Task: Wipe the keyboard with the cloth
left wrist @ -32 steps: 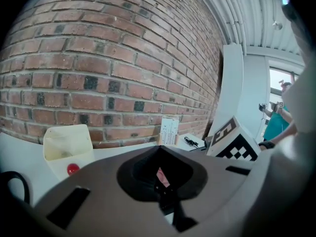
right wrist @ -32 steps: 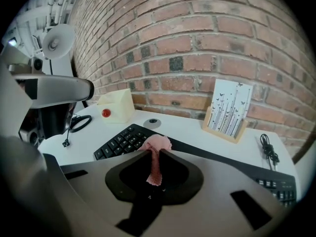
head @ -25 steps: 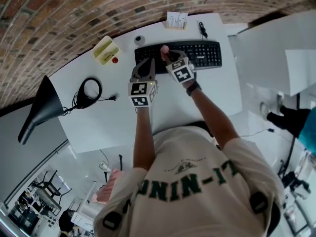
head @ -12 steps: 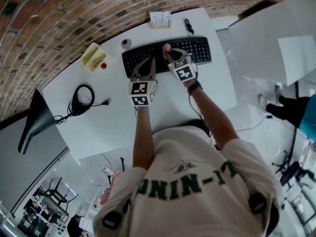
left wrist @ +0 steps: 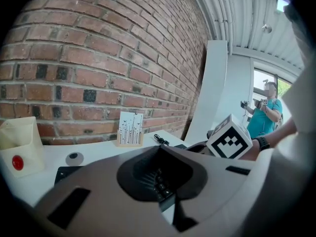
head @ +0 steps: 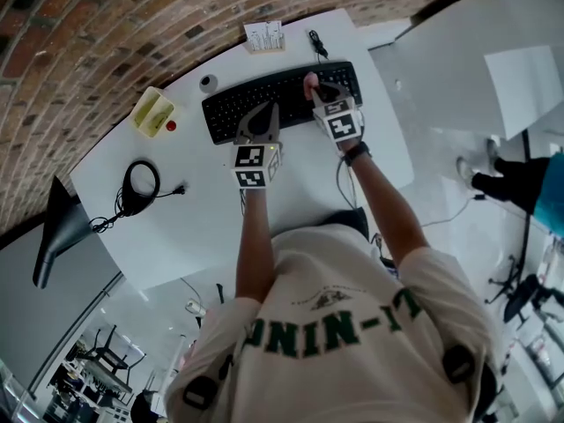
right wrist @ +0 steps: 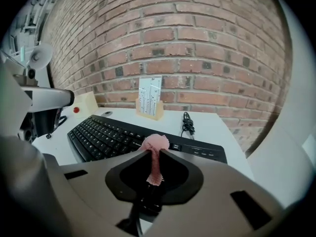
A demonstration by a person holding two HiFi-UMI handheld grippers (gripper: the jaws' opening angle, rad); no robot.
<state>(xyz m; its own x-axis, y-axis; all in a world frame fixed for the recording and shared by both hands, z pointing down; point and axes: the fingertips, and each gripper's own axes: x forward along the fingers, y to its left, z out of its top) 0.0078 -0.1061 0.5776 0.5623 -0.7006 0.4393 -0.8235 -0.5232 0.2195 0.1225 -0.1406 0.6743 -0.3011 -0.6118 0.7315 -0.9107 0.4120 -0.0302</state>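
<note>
Two grippers work over the black keyboard (head: 264,102) on the white desk (head: 194,196). The right gripper (head: 315,86) is toward the keyboard's 3 o'clock end, jaws pinching a small pink cloth (right wrist: 154,146). The wad pokes past the tips, on or just above the keys; contact is unclear. The left gripper (head: 258,120) is at the keyboard's 6 o'clock edge, jaws pressed together with nothing in them. Can't tell if it touches the board.

The step in hand looks like a wipe stroke along the key rows. To do it well:
- Pinch firmly so the cloth doesn't slip out.
- Tilt the tips low so cloth, not plastic, meets the keys.
- Use light, even pressure and sweep toward 9 o'clock, row by row.
- Steady the front edge with the left gripper so the board doesn't slide.
</note>
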